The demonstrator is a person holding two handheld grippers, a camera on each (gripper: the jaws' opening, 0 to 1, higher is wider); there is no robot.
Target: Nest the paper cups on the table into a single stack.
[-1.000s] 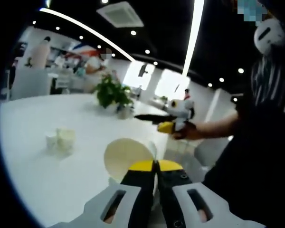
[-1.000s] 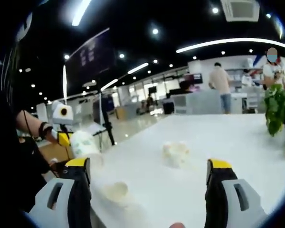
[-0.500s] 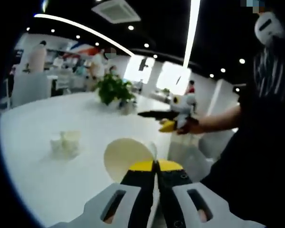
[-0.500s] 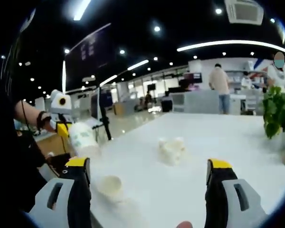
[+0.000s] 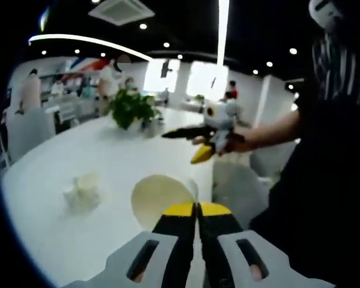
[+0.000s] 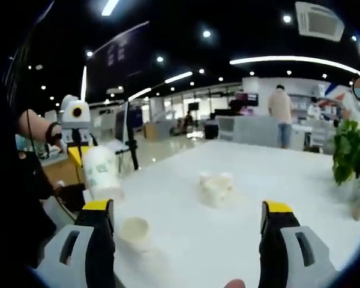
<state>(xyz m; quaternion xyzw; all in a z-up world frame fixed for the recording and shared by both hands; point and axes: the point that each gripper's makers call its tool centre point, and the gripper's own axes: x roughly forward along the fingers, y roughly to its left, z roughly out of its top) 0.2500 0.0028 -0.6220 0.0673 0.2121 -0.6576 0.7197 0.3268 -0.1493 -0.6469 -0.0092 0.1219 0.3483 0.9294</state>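
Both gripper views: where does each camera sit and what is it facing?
Left gripper view: rides the left gripper, shut on a paper cup, facing across the white table to the cup cluster and plant; right gripper in the person's hand.
Right gripper view: rides the open right gripper, facing the table, single cup; left gripper holding its cup.
Shared: table, cluster, plant.

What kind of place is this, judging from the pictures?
Probably a large open-plan office or lobby. A long white table holds paper cups and a potted plant, the dark ceiling carries strip lights, and people stand at counters behind.
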